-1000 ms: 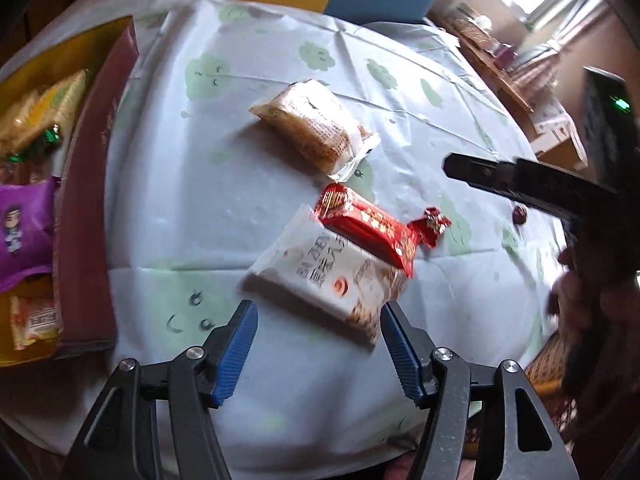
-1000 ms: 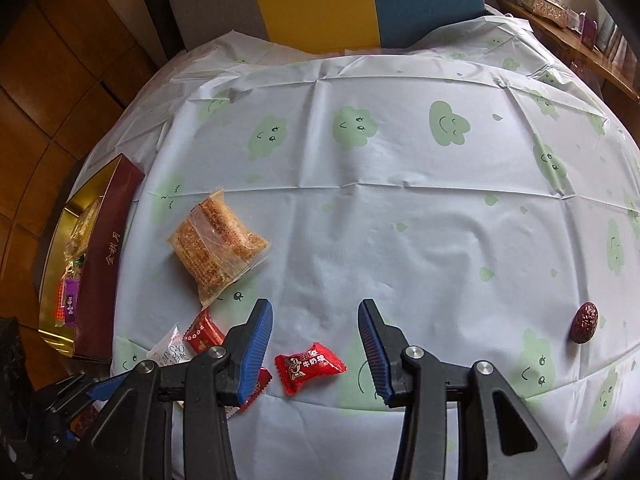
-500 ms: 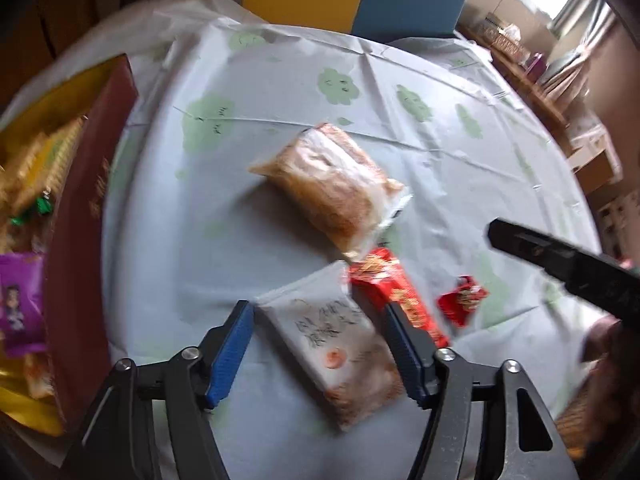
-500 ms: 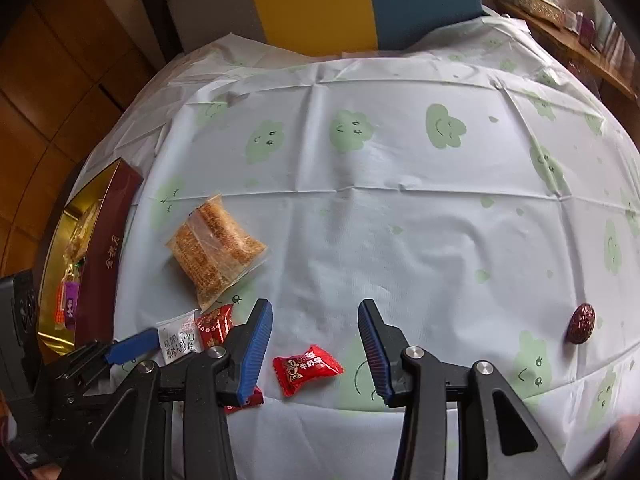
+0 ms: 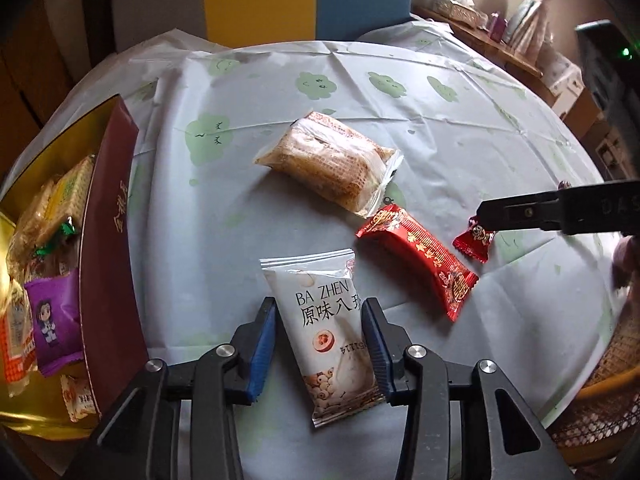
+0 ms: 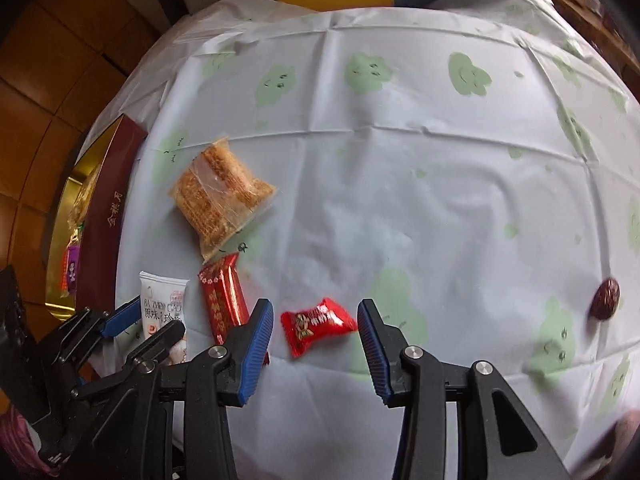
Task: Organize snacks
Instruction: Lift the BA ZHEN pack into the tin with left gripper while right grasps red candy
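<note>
My left gripper (image 5: 320,320) straddles a white snack packet (image 5: 328,328) lying on the table, its blue pads on either side and touching or nearly touching it. A red bar wrapper (image 5: 420,260) and a clear-wrapped golden cake (image 5: 332,164) lie beyond. My right gripper (image 6: 316,332) is open around a small red candy (image 6: 316,326) without touching it. The white packet (image 6: 162,308), red bar (image 6: 222,296) and cake (image 6: 222,196) show to its left. The maroon and gold snack box (image 5: 108,240) stands at the left.
The box holds several snacks, among them a purple packet (image 5: 54,320). A brown date (image 6: 606,304) lies far right on the cloud-print tablecloth (image 6: 400,180). A yellow and blue chair back (image 5: 304,0) stands behind the table. A wicker basket (image 5: 600,400) is at lower right.
My left gripper has moved forward over the white packet and narrowed around it. My right gripper has moved a little forward, so the red candy now lies between its fingers.
</note>
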`<action>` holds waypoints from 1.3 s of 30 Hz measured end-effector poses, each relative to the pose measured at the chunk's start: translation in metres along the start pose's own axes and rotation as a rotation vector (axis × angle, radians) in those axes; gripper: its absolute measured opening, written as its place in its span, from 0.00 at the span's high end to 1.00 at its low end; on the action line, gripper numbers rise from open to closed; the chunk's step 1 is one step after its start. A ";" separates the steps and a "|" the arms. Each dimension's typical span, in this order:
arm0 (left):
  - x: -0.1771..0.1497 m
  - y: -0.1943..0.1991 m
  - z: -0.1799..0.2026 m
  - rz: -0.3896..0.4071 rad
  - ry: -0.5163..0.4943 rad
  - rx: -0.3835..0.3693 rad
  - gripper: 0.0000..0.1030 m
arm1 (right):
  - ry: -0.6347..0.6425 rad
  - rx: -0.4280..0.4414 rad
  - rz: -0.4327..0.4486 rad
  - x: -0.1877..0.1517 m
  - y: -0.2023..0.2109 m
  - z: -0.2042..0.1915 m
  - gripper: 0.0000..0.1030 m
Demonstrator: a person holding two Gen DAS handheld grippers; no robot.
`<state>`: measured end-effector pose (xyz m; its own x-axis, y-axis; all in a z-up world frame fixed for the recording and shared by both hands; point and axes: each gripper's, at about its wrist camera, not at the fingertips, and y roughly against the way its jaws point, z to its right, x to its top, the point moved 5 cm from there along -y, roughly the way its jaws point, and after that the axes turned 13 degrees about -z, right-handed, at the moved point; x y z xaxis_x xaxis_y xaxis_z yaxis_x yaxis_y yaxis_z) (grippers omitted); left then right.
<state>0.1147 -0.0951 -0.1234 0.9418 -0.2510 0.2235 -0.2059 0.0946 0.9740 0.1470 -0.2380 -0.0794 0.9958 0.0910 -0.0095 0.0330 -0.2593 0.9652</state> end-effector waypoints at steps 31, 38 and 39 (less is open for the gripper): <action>-0.014 0.028 0.003 0.177 -0.059 -0.113 0.68 | 0.141 -0.238 -0.027 -0.003 -0.023 -0.020 0.80; -0.018 0.066 -0.006 0.240 -0.045 -0.144 0.68 | 0.153 -0.245 -0.015 -0.008 -0.029 -0.021 0.80; -0.019 0.076 -0.013 0.257 -0.025 -0.149 0.68 | 0.156 -0.249 -0.014 -0.009 -0.030 -0.023 0.80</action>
<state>0.0848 -0.0703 -0.0546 0.8567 -0.2243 0.4645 -0.3935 0.2982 0.8696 0.1350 -0.2093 -0.1027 0.9696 0.2446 -0.0019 0.0057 -0.0147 0.9999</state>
